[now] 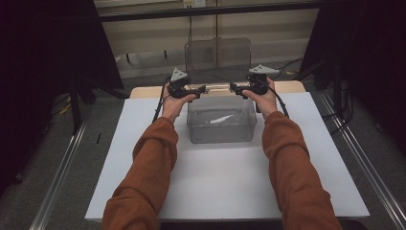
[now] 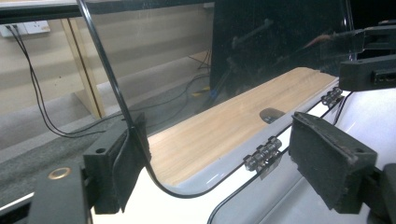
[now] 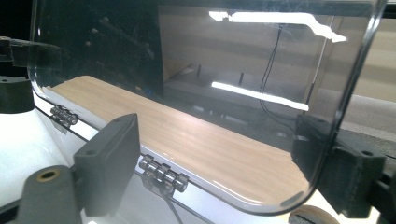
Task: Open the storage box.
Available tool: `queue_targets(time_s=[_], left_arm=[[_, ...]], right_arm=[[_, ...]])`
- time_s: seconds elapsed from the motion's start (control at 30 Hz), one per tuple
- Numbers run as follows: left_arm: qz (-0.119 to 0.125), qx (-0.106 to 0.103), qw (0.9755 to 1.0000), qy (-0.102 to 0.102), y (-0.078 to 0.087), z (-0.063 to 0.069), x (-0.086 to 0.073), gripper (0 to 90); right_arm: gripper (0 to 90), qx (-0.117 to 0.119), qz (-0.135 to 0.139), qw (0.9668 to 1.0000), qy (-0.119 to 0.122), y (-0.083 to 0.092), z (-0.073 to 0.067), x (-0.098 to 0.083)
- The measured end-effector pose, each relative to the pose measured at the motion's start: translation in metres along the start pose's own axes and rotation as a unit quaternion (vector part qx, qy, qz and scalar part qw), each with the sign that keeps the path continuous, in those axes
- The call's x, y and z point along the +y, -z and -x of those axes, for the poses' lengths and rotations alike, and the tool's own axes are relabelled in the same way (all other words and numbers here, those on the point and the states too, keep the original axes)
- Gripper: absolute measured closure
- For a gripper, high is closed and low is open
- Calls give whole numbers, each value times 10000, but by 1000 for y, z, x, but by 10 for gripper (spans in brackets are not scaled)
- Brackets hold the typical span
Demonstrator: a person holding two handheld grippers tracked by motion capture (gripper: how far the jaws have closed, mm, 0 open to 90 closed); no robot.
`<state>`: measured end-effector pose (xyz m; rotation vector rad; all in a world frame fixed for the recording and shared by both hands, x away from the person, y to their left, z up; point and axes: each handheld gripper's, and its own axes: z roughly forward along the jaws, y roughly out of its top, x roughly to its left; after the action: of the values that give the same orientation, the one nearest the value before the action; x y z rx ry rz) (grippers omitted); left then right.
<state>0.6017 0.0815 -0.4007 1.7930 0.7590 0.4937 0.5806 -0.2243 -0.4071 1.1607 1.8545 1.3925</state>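
A clear plastic box stands on a white board, and its hinged clear lid is raised upright at the back. My left gripper is at the lid's lower left corner and my right gripper at its lower right, both pointing inward. In the left gripper view the lid's rounded edge runs by one pad of the left gripper, with the other pad well clear. The right gripper likewise straddles the lid's corner, jaws apart. Metal hinges sit just below.
A wooden tabletop strip shows behind the white board. Metal rails run along both sides of the table. Dark screens and stands flank the scene, and cables trail on the floor behind.
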Motion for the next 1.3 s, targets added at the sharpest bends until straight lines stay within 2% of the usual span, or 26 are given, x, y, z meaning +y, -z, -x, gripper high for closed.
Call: queue_targets(time_s=[0.2, 0.37, 0.57, 0.73, 0.8, 0.83, 0.9, 1.0, 1.3], left_arm=[[-76, -9, 10000, 2, -2, -1, -2, 172], [-137, 36, 9998, 106, -4, 0, -3, 149], [-233, -4, 9996, 172, -5, 0, -5, 136], [-319, -27, 9990, 301, -8, 0, -8, 117], [-421, -19, 9986, 331, -8, -1, -9, 114], [-448, -27, 9981, 431, -9, -1, -10, 111], [-574, -41, 9972, 484, -10, -2, -14, 105], [-601, -54, 9969, 510, -12, -2, -16, 92], [-699, -117, 9959, 555, -14, -1, -18, 79]], right_arm=[[137, -4, -48, 10000, 15, -3, 0, -2], [122, -11, -75, 10000, -10, -5, 0, -4], [114, -17, -147, 9999, -62, -6, 0, -5], [99, 9, -190, 9996, -209, -7, 2, -5], [78, 21, -233, 9994, -266, -7, 3, -6], [75, 39, -256, 9992, -315, -7, 4, -7], [62, 77, -332, 9988, -352, -7, 5, -8], [66, 151, -354, 9977, -550, -9, 5, -9], [66, 209, -455, 9962, -709, -9, 7, -8]])
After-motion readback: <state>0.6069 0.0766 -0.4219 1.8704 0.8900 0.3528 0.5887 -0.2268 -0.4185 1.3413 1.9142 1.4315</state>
